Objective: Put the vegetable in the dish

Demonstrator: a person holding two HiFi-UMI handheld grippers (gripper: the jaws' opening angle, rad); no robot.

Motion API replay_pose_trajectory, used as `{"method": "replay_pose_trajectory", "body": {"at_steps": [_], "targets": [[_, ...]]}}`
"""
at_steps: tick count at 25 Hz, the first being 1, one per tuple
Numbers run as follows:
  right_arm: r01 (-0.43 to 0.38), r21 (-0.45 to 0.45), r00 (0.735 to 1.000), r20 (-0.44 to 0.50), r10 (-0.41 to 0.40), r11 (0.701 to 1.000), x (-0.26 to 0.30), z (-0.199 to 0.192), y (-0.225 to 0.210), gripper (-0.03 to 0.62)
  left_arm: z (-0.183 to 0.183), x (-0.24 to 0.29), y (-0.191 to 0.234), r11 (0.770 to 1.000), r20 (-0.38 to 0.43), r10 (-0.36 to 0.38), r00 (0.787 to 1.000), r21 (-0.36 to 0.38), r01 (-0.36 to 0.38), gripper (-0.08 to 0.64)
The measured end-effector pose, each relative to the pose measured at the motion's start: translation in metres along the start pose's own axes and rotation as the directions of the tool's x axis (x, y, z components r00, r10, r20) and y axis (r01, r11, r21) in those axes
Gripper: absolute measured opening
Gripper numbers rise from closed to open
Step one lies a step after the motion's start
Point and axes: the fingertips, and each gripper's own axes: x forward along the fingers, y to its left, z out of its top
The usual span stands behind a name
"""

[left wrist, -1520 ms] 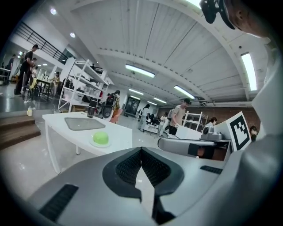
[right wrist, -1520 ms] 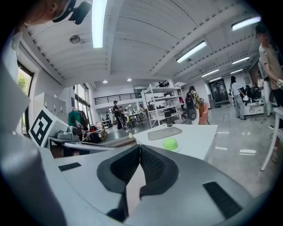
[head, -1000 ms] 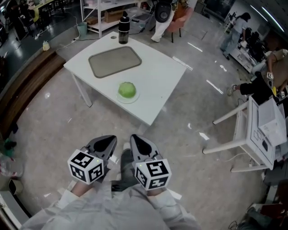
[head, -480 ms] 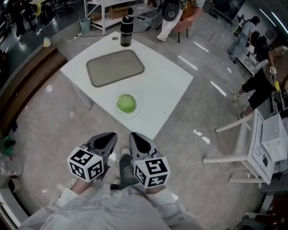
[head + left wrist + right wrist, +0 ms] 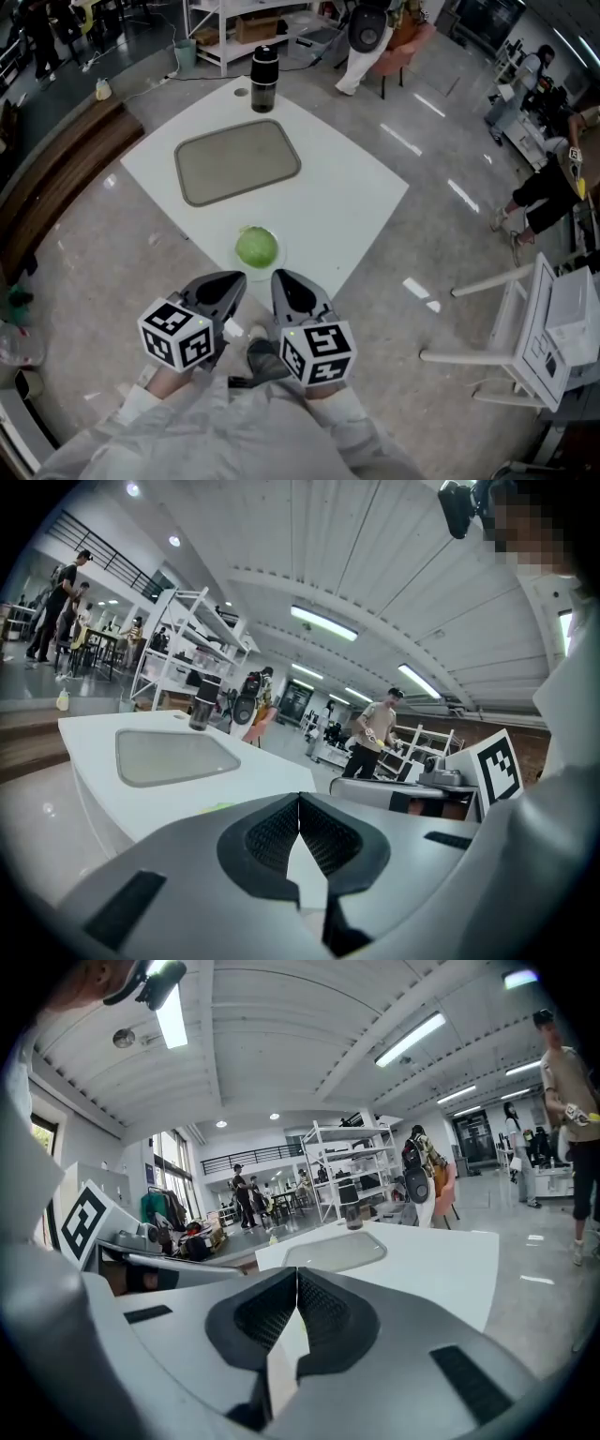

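Note:
A round green cabbage (image 5: 256, 247) sits on a small clear dish (image 5: 274, 263) near the front edge of the white table (image 5: 347, 202). Farther back on the table lies a grey tray (image 5: 236, 160), also visible as the grey tray (image 5: 169, 756) and the grey tray (image 5: 336, 1251). My left gripper (image 5: 233, 281) and right gripper (image 5: 282, 279) hover side by side just short of the table's front edge, below the cabbage. Both are shut with nothing between their jaws, the left gripper (image 5: 299, 803) and the right gripper (image 5: 297, 1279) showing tips that meet.
A dark bottle (image 5: 263, 80) stands at the table's far corner, beside the tray. White shelving (image 5: 234, 23) and a person (image 5: 361, 47) are behind the table. White frames (image 5: 525, 319) and other people (image 5: 553, 178) are at the right. Grey floor surrounds the table.
The table and cabbage have come nearer and lower in the head view as I step forward. Both grippers stay shut, held close together.

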Motion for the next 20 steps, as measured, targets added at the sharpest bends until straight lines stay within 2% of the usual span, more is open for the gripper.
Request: {"method": "replay_pose_trajectory", "body": {"at_steps": [11, 20], "targets": [[-0.028, -0.022, 1.000, 0.002, 0.028, 0.999, 0.038, 0.026, -0.040, 0.014, 0.024, 0.035, 0.033, 0.998, 0.014, 0.051, 0.999, -0.023, -0.051, 0.008], [-0.070, -0.019, 0.997, -0.031, 0.070, 0.997, 0.052, 0.021, -0.043, 0.014, 0.026, 0.050, 0.039, 0.997, 0.008, 0.062, 0.998, -0.044, -0.062, 0.008]]}}
